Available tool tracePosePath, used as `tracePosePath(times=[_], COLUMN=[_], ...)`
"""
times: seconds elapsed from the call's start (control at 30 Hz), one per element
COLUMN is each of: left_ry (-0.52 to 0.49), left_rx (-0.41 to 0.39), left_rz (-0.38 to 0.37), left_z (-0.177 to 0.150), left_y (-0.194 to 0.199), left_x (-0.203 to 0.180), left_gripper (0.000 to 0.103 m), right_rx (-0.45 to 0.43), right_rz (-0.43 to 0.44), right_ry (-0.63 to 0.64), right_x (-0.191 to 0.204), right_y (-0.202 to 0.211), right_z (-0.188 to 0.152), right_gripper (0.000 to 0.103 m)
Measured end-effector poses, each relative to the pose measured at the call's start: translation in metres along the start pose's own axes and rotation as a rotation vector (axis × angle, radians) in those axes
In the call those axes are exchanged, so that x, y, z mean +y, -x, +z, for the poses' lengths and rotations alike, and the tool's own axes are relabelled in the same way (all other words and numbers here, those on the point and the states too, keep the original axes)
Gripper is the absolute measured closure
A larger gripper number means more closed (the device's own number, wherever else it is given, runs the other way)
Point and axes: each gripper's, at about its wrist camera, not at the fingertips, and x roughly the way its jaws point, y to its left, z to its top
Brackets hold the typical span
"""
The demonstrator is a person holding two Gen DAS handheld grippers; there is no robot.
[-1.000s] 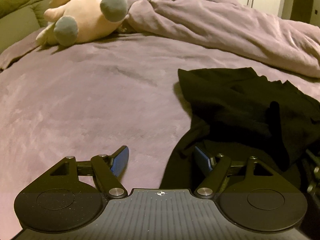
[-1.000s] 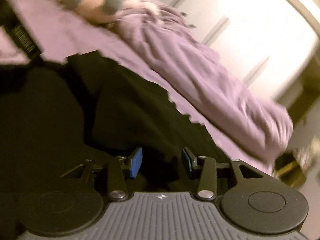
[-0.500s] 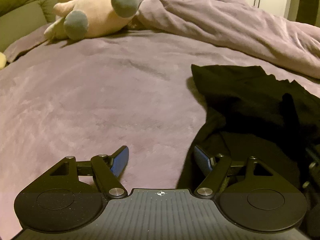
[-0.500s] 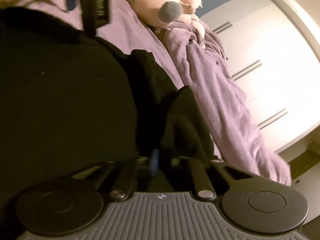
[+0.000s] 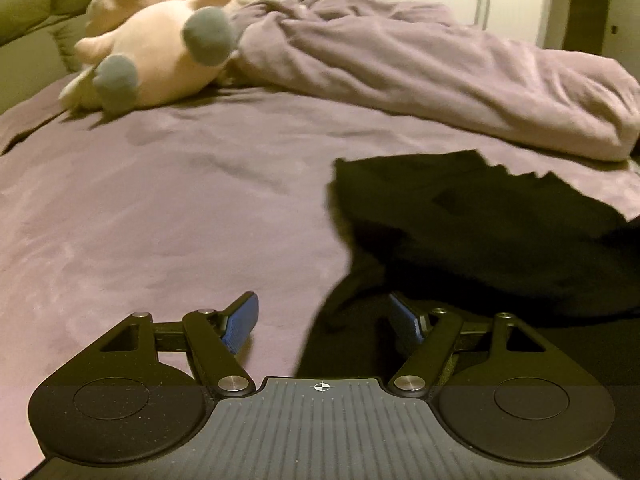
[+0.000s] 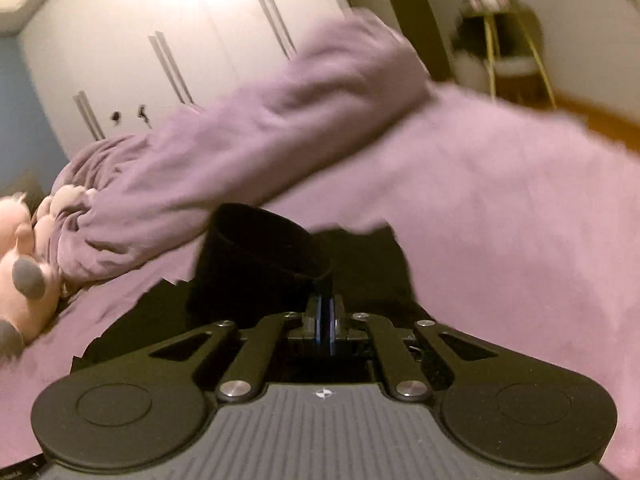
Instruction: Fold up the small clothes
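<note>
While right claw (image 6: 325, 312) pinches a raised fold of the black fabric garment (image 6: 260, 248), left claw (image 5: 322, 318) gapes empty over its near edge; purple plush bed (image 5: 160, 208) beneath, pink stuffed toy (image 5: 160, 52) far beyond-left.

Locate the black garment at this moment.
In the left wrist view the black garment lies on the purple bed cover, right of centre, below the bunched blanket; the right tool pinches one edge.
</note>
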Motion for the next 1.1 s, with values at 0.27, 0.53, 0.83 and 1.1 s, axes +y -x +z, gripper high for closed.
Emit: tracePosePath(times=[0.27,0.53,0.83,1.1], left_ry=[0.007,0.047,0.062,0.165], left_rx=[0.036,0.075,0.055,0.054], left_rz=[-0.065,-0.097,-0.017,0.044], left_z=[0.007,0.01,0.015,0.025], left_y=[-0.012,-0.026,-0.039,-0.042], left_x=[-0.014,-0.021,-0.014,0.017], left_gripper=[0.026,0.026,0.025,0.024], right_rx=[0.096,0.126,-0.14,0.08], right_rz=[0.089,0.107,0.286,0.089], right_ry=[-0.03,-0.005,-0.179,-0.11], right_x=[-0.009,0.007,-0.01,-0.031], right_y=[-0.023,-0.049,0.0,-0.034], right_z=[-0.009,0.003,0.025,-0.004], right_gripper=[0.054,0.097,0.097,0.096])
